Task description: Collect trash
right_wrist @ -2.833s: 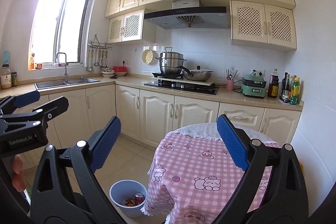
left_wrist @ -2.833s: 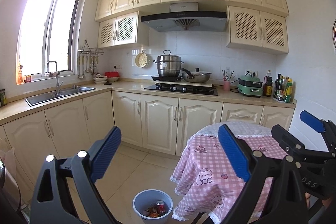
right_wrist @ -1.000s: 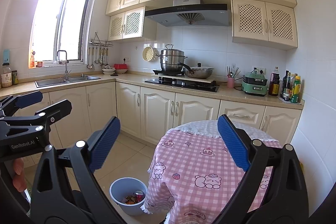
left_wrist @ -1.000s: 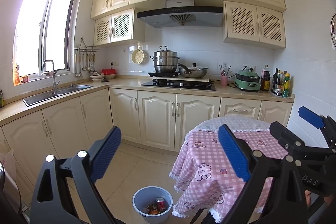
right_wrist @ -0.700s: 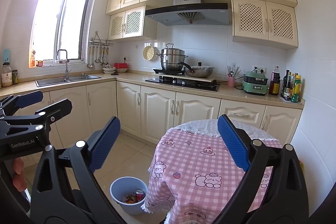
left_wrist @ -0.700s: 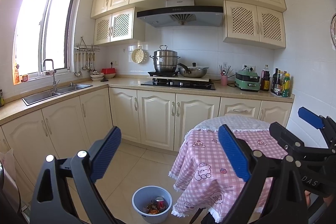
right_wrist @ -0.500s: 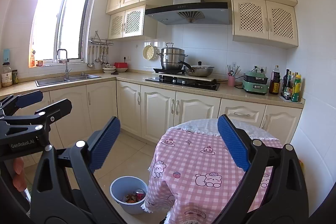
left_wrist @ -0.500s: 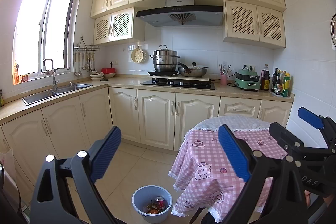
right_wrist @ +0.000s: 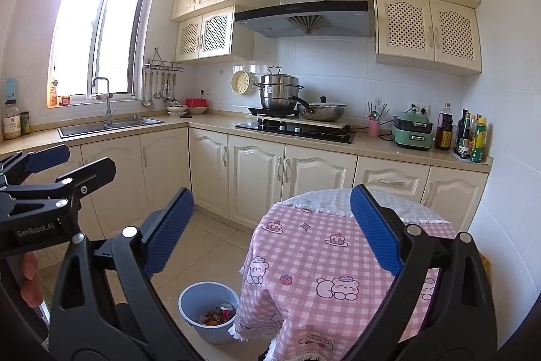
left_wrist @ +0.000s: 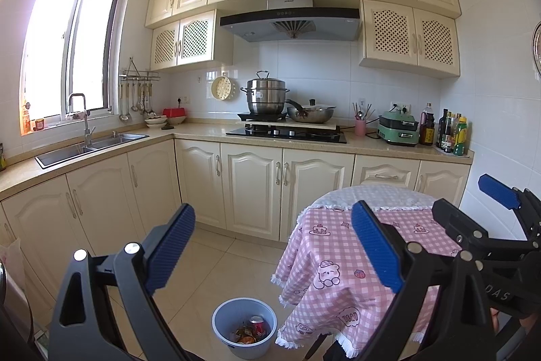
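A pale blue bin [left_wrist: 223,320] stands on the tiled floor left of a round table; it also shows in the right wrist view [right_wrist: 194,298]. It holds a red can [left_wrist: 257,324] and wrappers [right_wrist: 212,317]. My left gripper [left_wrist: 272,247] is open and empty, held high above the floor. My right gripper [right_wrist: 270,230] is open and empty, above the table's pink checked cloth [right_wrist: 314,263]. The left gripper also shows at the left edge of the right wrist view [right_wrist: 50,164], the right gripper at the right edge of the left wrist view [left_wrist: 473,198].
Cream base cabinets [left_wrist: 250,188] run along the back and left walls. The counter holds a sink [left_wrist: 88,148], a hob with a steel pot [left_wrist: 265,95] and a pan [left_wrist: 312,114], a green cooker [left_wrist: 399,126] and bottles [left_wrist: 451,132].
Both views have lifted and drawn back slightly; the table and bin sit a little lower and further off. Both grippers stay open and empty.
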{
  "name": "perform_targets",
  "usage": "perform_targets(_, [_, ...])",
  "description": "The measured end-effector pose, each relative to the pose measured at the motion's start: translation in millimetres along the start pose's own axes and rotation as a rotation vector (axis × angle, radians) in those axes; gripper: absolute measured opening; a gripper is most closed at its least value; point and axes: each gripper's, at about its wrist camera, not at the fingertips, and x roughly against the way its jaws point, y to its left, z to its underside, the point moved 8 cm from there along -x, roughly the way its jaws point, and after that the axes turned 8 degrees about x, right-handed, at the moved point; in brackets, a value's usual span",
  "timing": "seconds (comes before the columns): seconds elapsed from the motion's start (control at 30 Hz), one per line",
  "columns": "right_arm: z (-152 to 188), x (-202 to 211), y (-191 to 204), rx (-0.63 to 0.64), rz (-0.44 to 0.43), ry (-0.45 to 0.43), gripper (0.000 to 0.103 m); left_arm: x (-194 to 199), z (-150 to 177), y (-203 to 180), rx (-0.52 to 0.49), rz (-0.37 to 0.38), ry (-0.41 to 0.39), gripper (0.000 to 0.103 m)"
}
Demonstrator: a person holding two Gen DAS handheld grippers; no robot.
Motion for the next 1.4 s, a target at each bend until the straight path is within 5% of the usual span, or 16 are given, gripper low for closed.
perform_targets(1.4, [1.1, -11.7, 5.9, 0.006, -0.018, 0.023, 0.092, -6.0, 6.2, 3.3, 0.004, -0.01, 0.016, 0.092])
